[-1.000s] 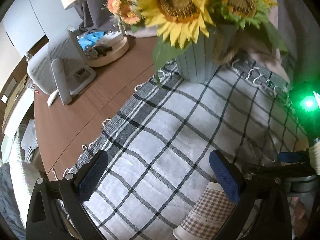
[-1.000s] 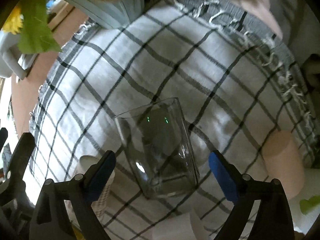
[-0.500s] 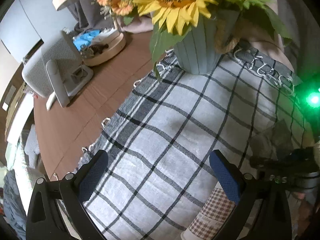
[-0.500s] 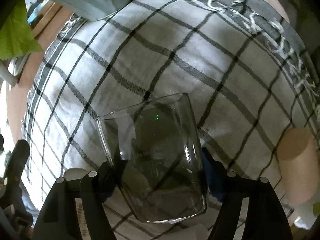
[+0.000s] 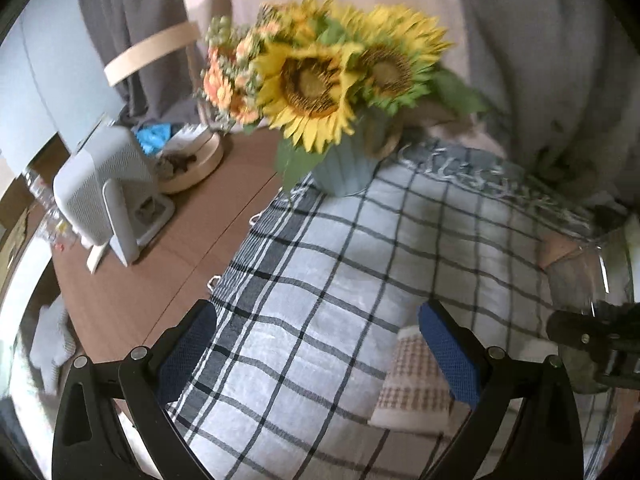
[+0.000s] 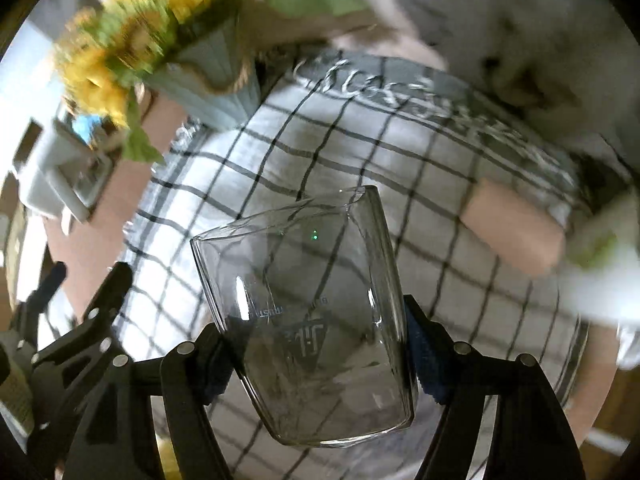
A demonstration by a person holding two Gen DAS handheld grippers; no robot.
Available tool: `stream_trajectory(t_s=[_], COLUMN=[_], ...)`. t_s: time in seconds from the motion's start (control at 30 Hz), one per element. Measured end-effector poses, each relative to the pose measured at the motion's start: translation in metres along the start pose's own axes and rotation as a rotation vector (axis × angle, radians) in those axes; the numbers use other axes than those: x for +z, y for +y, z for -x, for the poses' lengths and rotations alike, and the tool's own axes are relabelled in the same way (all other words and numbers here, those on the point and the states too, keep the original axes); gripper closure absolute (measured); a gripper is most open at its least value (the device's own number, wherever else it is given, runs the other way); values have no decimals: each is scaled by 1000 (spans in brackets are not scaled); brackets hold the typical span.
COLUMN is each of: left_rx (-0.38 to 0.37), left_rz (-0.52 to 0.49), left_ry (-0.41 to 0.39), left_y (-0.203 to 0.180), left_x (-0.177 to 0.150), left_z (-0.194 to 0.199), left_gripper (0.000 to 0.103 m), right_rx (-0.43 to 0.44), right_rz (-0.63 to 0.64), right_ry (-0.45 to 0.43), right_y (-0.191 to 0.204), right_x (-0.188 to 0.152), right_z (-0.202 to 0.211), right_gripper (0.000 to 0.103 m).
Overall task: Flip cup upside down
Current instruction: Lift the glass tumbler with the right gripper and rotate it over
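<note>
right claw [image 6: 320,356] clamped on clear glass cup [image 6: 308,312], cup between both pads, lifted over checked cloth [image 6: 360,152], rim pointing away, left claw [image 5: 320,344] spread wide, holding nothing, checked paper cup [image 5: 412,384] beside its right pad, sunflower vase [image 5: 344,168] beyond

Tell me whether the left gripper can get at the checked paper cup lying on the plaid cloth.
Probably yes: the open left gripper is empty, and the checked paper cup lies just beside its right finger, nothing between.
</note>
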State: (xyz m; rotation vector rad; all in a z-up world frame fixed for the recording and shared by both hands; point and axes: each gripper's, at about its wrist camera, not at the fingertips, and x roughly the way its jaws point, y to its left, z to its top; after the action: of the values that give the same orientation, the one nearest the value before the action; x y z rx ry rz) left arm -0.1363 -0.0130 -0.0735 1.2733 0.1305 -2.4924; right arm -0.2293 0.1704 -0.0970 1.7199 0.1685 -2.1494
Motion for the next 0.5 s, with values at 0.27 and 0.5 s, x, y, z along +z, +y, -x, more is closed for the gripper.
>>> stream_trajectory(t_s=[0.27,0.5], left_rx=[-88,-150], left_rz=[-95,-160], left_ry=[-29,24], left_y=[14,31], left_x=[-30,-55], left_z=[31,25], left_gripper=[0,0], right_rx=[32,78], right_rz=[-227,-417], right_ry=[-105,-86], right_y=[10,22], right_x=[-82,-146], right_z=[31,13], right_gripper=[30,30])
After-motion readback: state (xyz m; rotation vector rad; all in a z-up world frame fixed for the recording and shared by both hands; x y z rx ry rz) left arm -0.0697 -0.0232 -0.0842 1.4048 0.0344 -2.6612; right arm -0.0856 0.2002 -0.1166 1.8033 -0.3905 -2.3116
